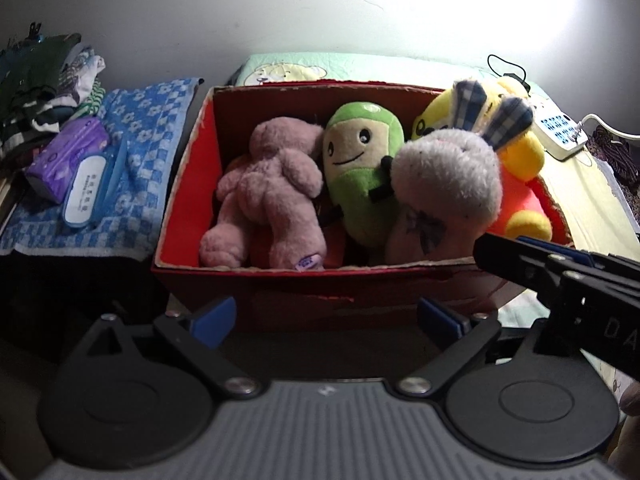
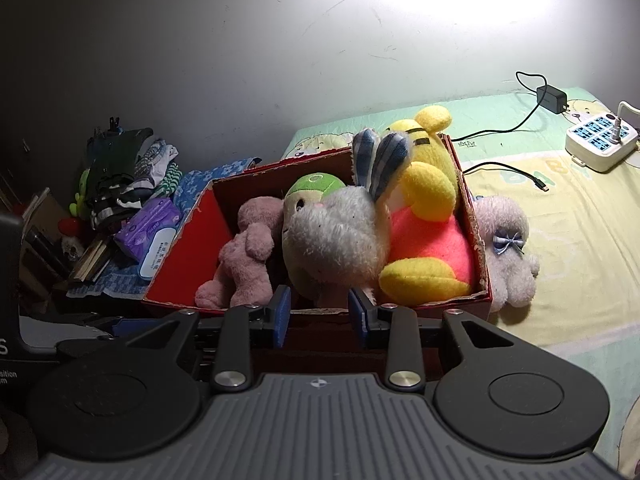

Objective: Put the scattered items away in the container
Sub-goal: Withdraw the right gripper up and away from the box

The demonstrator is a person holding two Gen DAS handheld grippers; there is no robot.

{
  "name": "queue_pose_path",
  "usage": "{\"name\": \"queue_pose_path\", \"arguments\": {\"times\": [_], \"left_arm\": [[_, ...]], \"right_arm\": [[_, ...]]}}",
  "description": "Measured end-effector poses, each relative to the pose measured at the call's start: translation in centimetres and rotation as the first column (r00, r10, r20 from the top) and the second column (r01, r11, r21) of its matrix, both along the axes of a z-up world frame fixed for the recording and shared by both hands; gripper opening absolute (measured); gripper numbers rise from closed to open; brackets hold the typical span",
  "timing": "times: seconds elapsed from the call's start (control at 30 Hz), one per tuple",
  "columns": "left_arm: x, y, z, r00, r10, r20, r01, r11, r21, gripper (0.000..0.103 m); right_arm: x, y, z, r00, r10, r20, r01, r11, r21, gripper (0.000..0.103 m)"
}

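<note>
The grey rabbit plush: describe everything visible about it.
The grey rabbit plush is fuzzy and pale grey, with two upright ears lined in blue checked fabric. It sits in the red cardboard box near the front wall, leaning against the green plush and the yellow-and-pink plush. Both grippers are open; neither holds it.

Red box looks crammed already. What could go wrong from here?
1. The grey rabbit sits high, on top of the other toys in the red box; it may roll out over the near rim.
2. A pale plush with a blue bow lies outside against the box's wall, with little room visible for it inside.
3. The right gripper, open at the near rim, may snag the rabbit's fur as it pulls back.
</note>
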State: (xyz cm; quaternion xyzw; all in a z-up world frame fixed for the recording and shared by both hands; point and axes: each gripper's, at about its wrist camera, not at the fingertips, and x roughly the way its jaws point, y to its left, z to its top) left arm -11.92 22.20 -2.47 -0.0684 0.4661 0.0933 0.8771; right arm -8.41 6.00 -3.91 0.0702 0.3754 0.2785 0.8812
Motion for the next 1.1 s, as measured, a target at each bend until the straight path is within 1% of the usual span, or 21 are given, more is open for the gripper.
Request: {"name": "queue_pose_path", "arguments": {"times": [0.1,0.37,0.47,0.63,0.77,0.83,0.9,1.1], "left_arm": [[-0.3,-0.5,-0.1,1.000,-0.011,-0.002,0.011,1.000,0.012,0.099],[-0.8,-1.0,-0.6,1.000,-0.003,-0.030,0.003,1.000,-0.006,0.099],[-0.9,-1.6,-1.2,0.999,-0.010,-0.053,0.010,1.000,-0.005,0.099],[-1.0,-2.4,-1.9,0.995,0.000,-0.095,-0.002,1.000,-0.024,0.099],[-1.0,-3.6,-2.3,0.992,-0.017,-0.125,0.015,1.000,-0.014,0.099],[-0.8,-4.3,-2.5,0.991,-0.023,-0.135,0.019,0.999,-0.029,0.099],[-0.5,-5.1,-2.8,0.989,-0.036,-0.146,0.029,0.998,-0.051,0.099],[0.8,-8.1,-3.3,0.982,-0.082,-0.171,0.072,0.995,-0.065,0.099]], "right_arm": [[-0.4,0.1,-0.1,1.000,-0.004,0.001,0.004,1.000,-0.014,0.035],[-1.1,-0.7,-0.9,0.999,-0.036,-0.029,0.036,0.999,-0.020,0.035],[-1.3,-1.1,-1.4,0.998,-0.040,-0.050,0.039,0.999,-0.028,0.035],[-1.2,-1.8,-1.9,0.997,-0.034,-0.076,0.031,0.999,-0.045,0.035],[-0.6,-2.7,-2.4,0.992,-0.050,-0.115,0.044,0.998,-0.050,0.035],[-0.4,-3.2,-2.6,0.990,-0.047,-0.134,0.039,0.997,-0.061,0.035],[-0.3,-4.1,-2.7,0.990,-0.053,-0.134,0.044,0.997,-0.070,0.035],[0.8,-6.8,-3.2,0.985,-0.078,-0.156,0.066,0.994,-0.083,0.035]]}}
